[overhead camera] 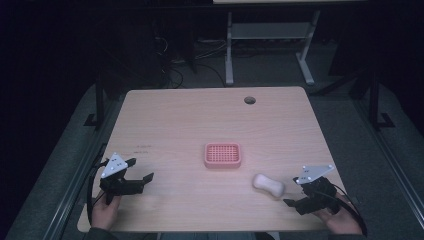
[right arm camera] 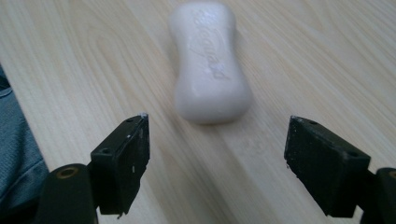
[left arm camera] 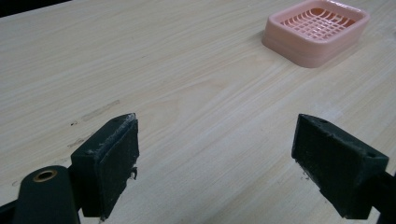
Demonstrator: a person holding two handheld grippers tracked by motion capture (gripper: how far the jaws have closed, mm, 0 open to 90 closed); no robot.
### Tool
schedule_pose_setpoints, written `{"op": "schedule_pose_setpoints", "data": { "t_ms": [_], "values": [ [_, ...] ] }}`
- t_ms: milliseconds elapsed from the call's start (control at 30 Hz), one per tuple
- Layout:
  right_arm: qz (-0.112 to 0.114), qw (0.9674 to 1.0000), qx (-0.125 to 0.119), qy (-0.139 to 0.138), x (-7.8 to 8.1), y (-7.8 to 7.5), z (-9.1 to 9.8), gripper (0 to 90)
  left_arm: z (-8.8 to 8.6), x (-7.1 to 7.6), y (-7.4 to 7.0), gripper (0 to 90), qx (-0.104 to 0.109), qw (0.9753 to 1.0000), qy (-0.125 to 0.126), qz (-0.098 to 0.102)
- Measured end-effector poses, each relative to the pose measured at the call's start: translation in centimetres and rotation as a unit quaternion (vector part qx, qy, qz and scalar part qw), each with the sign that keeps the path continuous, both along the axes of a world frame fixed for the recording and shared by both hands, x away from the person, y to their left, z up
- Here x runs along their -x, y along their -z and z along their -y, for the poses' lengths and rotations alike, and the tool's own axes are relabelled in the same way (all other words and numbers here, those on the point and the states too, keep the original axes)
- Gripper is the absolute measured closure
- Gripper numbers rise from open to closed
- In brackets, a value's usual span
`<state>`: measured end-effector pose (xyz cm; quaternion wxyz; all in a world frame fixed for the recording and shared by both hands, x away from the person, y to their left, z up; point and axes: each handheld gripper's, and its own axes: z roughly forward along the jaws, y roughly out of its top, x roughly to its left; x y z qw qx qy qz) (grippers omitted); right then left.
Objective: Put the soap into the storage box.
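Note:
A pale, waisted bar of soap (overhead camera: 268, 185) lies on the wooden table (overhead camera: 175, 120) at the front right. In the right gripper view the soap (right arm camera: 210, 60) rests just beyond my right gripper (right arm camera: 217, 135), whose jaws stand wide apart with nothing between them. From above, the right gripper (overhead camera: 291, 191) points left at the soap's near end. A pink slatted soap dish (overhead camera: 223, 155) sits mid-table, holding nothing. My left gripper (overhead camera: 141, 169) hovers open at the front left, and the dish (left arm camera: 289, 46) shows far off at its upper right. Only bare wood lies between the left gripper's (left arm camera: 217, 140) pads.
A round cable hole (overhead camera: 249, 100) sits near the table's far edge. Beyond the table stand the white legs of another desk (overhead camera: 229, 50) on a dark floor. Grey flooring (right arm camera: 14, 140) marks the table's edge close to the right gripper.

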<state>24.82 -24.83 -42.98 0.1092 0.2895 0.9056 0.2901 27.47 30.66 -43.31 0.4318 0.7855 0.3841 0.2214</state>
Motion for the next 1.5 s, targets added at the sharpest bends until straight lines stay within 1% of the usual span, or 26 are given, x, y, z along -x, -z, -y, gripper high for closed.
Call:
{"op": "schedule_pose_setpoints", "data": {
  "t_ms": [33, 133, 200, 233, 267, 300, 333, 467, 533, 567, 600, 700, 767, 800, 867, 933, 1000, 1033, 1100, 1133, 1167, 1267, 1333, 1400, 1467, 1500],
  "values": [
    [0.0, 1.0, 0.001, -0.006, 0.0, -0.2, -0.4, 20.9, -0.1, 0.0, 0.0, 14.5, 0.003, 1.0, -0.002, 0.0],
    [0.0, 1.0, 0.002, -0.007, -0.2, -0.4, -0.8, 19.3, -0.1, -0.1, 0.0, 14.5, 0.003, 1.0, -0.003, 0.001],
    [-0.006, 1.0, 0.002, -0.007, -0.5, -0.6, -1.1, 18.4, -0.1, -0.1, -0.1, 14.5, 0.005, 1.0, -0.004, 0.001],
    [-0.003, 1.0, 0.007, -0.004, -0.8, -0.8, -1.4, 14.9, -0.1, 0.0, -0.1, 14.5, 0.004, 1.0, -0.003, 0.001],
    [-0.003, 1.0, 0.007, -0.004, -0.8, -0.8, -1.4, 14.9, -0.1, 0.0, -0.1, 14.6, 0.004, 1.0, -0.003, 0.001],
    [-0.009, 0.9999, 0.007, -0.006, -1.0, -0.8, -1.6, 15.0, -0.1, 0.1, -0.2, 14.6, 0.009, 1.0, -0.003, 0.004],
    [-0.017, 0.9998, 0.006, -0.007, -1.3, -0.8, -2.0, 14.8, -0.1, 0.2, -0.3, 14.5, 0.007, 1.0, -0.002, 0.006],
    [-0.021, 0.9996, 0.013, -0.015, -1.6, -0.7, -2.5, 14.6, 0.1, 0.1, -0.3, 14.5, 0.008, 0.9999, 0.0, 0.006],
    [-0.021, 0.9994, 0.02, -0.016, -1.7, -0.6, -2.8, 16.4, 0.2, 0.1, -0.2, 14.6, 0.004, 1.0, 0.001, 0.003],
    [-0.028, 0.9991, 0.022, -0.023, -1.9, -0.5, -3.2, 19.3, 0.2, 0.1, -0.2, 14.5, 0.003, 1.0, 0.004, 0.004],
    [-0.028, 0.9991, 0.022, -0.023, -1.9, -0.5, -3.2, 19.3, 0.2, 0.1, -0.2, 14.6, 0.003, 1.0, 0.004, 0.004],
    [-0.024, 0.9982, 0.048, -0.025, -2.5, -0.3, -4.1, 22.8, 0.2, 0.1, -0.2, 14.5, 0.005, 1.0, 0.001, 0.005],
    [-0.029, 0.9974, 0.06, -0.027, -2.9, -0.2, -4.7, 24.3, 0.1, 0.1, -0.3, 14.5, 0.007, 1.0, -0.001, 0.006],
    [-0.029, 0.9974, 0.06, -0.027, -2.9, -0.2, -4.7, 24.3, 0.1, 0.1, -0.3, 14.5, 0.007, 1.0, -0.001, 0.006],
    [-0.03, 0.9959, 0.076, -0.038, -3.4, -0.1, -5.5, 26.5, 0.1, 0.1, -0.3, 14.5, 0.008, 0.9999, -0.002, 0.006],
    [-0.031, 0.9956, 0.08, -0.038, -3.5, 0.0, -5.8, 26.9, 0.1, 0.1, -0.3, 14.6, 0.007, 1.0, -0.002, 0.006],
    [-0.036, 0.9948, 0.084, -0.043, -3.8, 0.0, -6.2, 29.3, 0.1, 0.1, -0.3, 14.5, 0.008, 0.9999, 0.0, 0.007],
    [-0.035, 0.9937, 0.093, -0.053, -4.0, 0.1, -6.6, 31.5, 0.1, 0.1, -0.3, 14.5, 0.004, 1.0, -0.001, 0.005],
    [-0.038, 0.9929, 0.097, -0.056, -4.2, 0.2, -6.8, 32.0, 0.1, 0.1, -0.2, 14.5, 0.004, 1.0, -0.001, 0.004],
    [-0.04, 0.9917, 0.106, -0.061, -4.4, 0.4, -6.9, 33.5, 0.1, 0.1, -0.2, 14.5, 0.003, 1.0, -0.002, 0.004],
    [-0.045, 0.9899, 0.121, -0.06, -4.7, 0.6, -7.2, 34.3, 0.1, 0.1, -0.2, 14.5, 0.006, 1.0, -0.003, 0.005],
    [-0.051, 0.9898, 0.118, -0.061, -5.0, 0.7, -7.4, 36.6, 0.1, 0.2, -0.2, 14.5, 0.007, 0.9999, -0.004, 0.007],
    [-0.053, 0.9891, 0.122, -0.063, -5.3, 0.8, -7.5, 38.3, 0.0, 0.1, -0.3, 14.5, 0.005, 1.0, -0.004, 0.006],
    [-0.06, 0.9873, 0.132, -0.066, -5.6, 0.9, -7.8, 41.0, 0.0, 0.1, -0.2, 14.5, 0.004, 1.0, -0.005, 0.006],
    [-0.063, 0.9869, 0.133, -0.066, -5.7, 0.9, -7.8, 41.7, 0.0, 0.1, -0.2, 14.5, 0.003, 1.0, -0.004, 0.005],
    [-0.067, 0.9861, 0.136, -0.07, -5.8, 1.0, -7.9, 43.5, -0.1, 0.1, -0.3, 14.5, 0.005, 1.0, -0.006, 0.004]
  ]
}}
